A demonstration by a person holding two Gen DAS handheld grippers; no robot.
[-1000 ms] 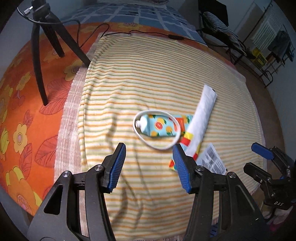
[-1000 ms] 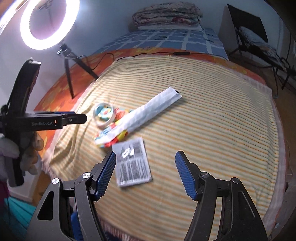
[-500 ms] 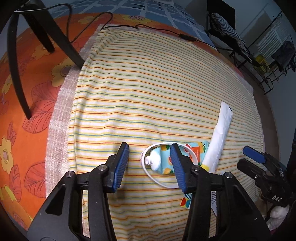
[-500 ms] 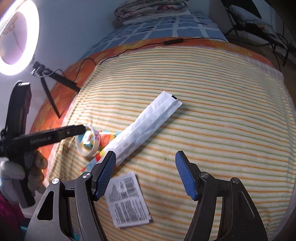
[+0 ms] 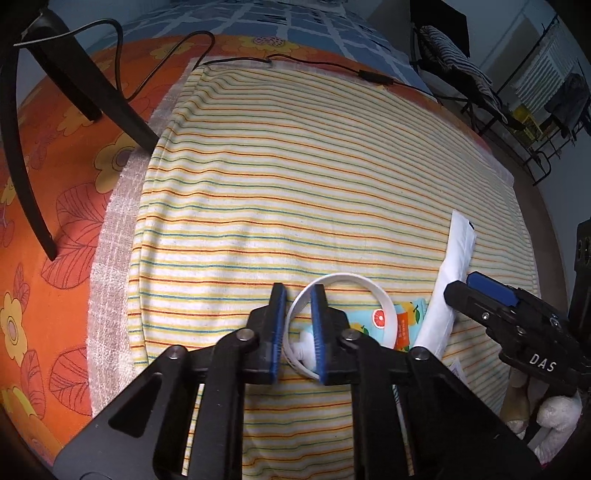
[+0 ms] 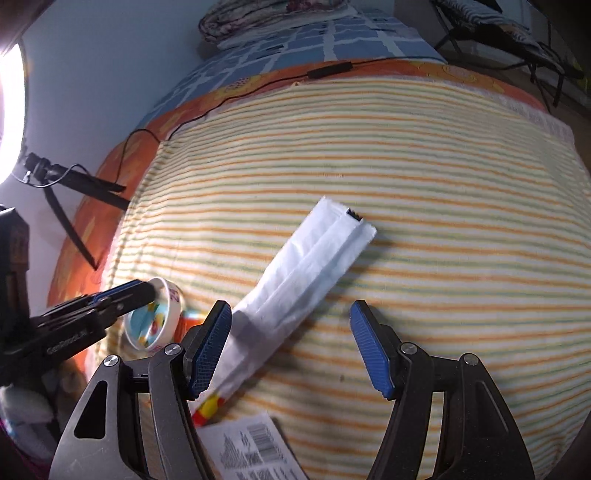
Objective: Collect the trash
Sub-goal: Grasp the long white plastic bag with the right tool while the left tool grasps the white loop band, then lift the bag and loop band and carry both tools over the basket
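Note:
A white ring (image 5: 354, 280) lies on the striped blanket (image 5: 295, 166), around a colourful fruit-print tube (image 5: 402, 321). My left gripper (image 5: 297, 295) is closing on the ring's near rim, and the white band sits pinched between its blue pads. The right wrist view shows the ring (image 6: 170, 314) tilted up at the left gripper's tip (image 6: 144, 290). A long white wrapper (image 6: 314, 266) lies diagonally on the blanket. My right gripper (image 6: 290, 343) hangs open over its lower end, nothing between the pads. A printed barcode slip (image 6: 251, 450) lies under that gripper.
An orange flowered sheet (image 5: 55, 184) borders the blanket on the left, with black tripod legs (image 5: 22, 147) standing on it. A black cable (image 5: 332, 66) runs along the far edge. A ring light (image 6: 11, 110) glows far left. Folded bedding (image 6: 273, 14) sits at the back.
My left gripper came forward and down to the ring, and its jaws narrowed from wide apart onto the rim. My right gripper moved over the white wrapper and rolled slightly.

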